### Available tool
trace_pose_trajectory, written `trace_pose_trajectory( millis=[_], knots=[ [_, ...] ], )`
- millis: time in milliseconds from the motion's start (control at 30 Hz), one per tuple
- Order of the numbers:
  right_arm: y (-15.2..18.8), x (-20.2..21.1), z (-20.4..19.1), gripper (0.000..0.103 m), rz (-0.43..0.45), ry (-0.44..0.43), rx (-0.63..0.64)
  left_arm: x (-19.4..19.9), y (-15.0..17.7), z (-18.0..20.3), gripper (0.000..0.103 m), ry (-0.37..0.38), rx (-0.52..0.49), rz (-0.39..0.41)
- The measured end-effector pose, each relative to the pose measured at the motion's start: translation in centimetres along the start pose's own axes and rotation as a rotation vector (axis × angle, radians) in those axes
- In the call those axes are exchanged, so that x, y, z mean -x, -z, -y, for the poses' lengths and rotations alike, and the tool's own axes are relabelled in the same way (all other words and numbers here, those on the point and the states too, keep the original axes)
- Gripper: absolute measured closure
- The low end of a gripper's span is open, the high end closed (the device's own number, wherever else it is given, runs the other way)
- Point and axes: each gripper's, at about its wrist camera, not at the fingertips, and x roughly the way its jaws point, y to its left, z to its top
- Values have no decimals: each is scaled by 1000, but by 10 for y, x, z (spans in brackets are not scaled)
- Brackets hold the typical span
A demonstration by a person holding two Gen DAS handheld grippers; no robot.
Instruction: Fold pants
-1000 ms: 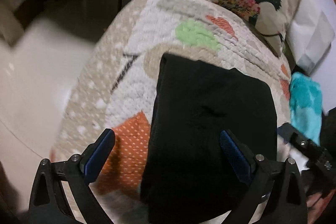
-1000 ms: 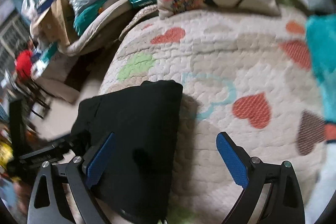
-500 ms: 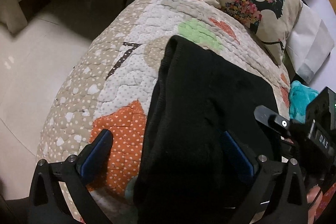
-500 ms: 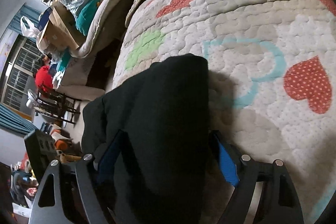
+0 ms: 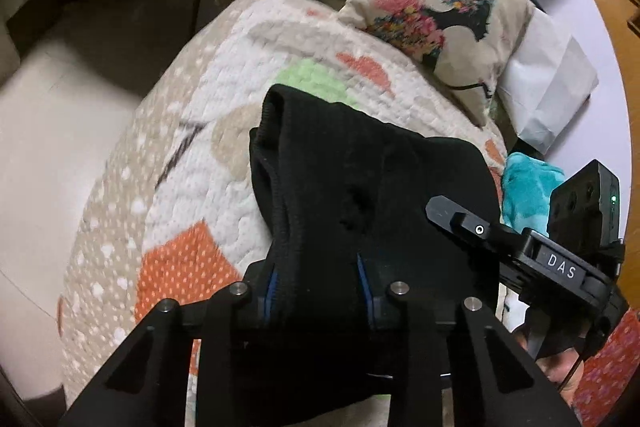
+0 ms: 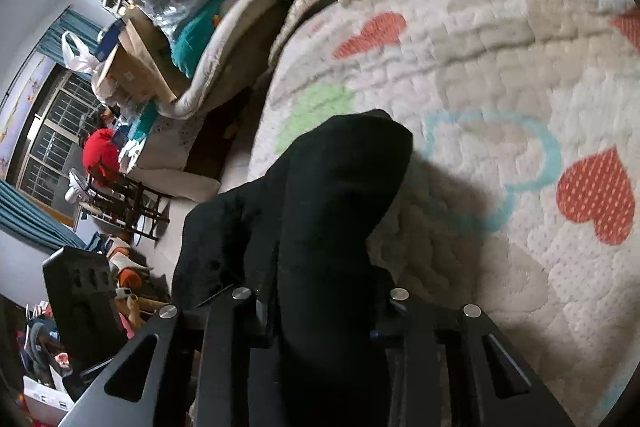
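Currently the pants, black and already folded into a compact bundle, lie on the quilt of a bed, with their near end raised off it by both tools. The left gripper has its jaws clamped on the near edge of the bundle; the right gripper is likewise clamped on thick cloth, further right along the same edge.

Handling: the fabric is soft knit, limp and light. It sags between the two grips and will not hold a crease unaided. Judgement: hold through all layers at the near edge, one grip toward each corner, so no inner layer slips out.

Edges and room: the far fold of the pants rests on the quilt near its left edge, beyond which the floor drops away. Open quilt lies to the right and far. A pillow stands at the far end, well apart, and a teal cloth lies to the right. The grippers sit close together; they could collide.
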Motion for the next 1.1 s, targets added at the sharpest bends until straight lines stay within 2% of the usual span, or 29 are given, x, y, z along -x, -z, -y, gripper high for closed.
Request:
trace_pose_trajectory(
  millis=[100, 333, 600, 833, 900, 967, 1000, 1033, 1100],
  knots=[
    [-6, 11, -4, 71, 33, -6, 13, 4, -8, 18, 73, -21, -55, 28],
    [-23, 28, 1, 71, 97, 44, 37, -27, -29, 38, 73, -31, -76, -4],
    [-40, 25, 28, 71, 122, 90, -2, -60, -42, 48, 73, -28, -89, -22],
    [-54, 21, 35, 71, 126, 120, 2, -74, -54, 51, 72, -34, -86, -38],
    [-55, 18, 36, 71, 126, 125, 1, -79, -55, 50, 70, -49, -90, -55],
    [-56, 13, 41, 67, 118, 148, -10, -83, -56, 44, 57, -67, -87, -70],
    [-55, 11, 46, 61, 116, 171, -26, -83, -55, 40, 55, -67, -75, -73],
    [-53, 11, 52, 47, 120, 190, -49, -82, -56, 36, 52, -61, -60, -75],
    [-50, 15, 64, 35, 142, 199, -107, -78, -59, 23, 51, -21, -3, -89]
  ],
)
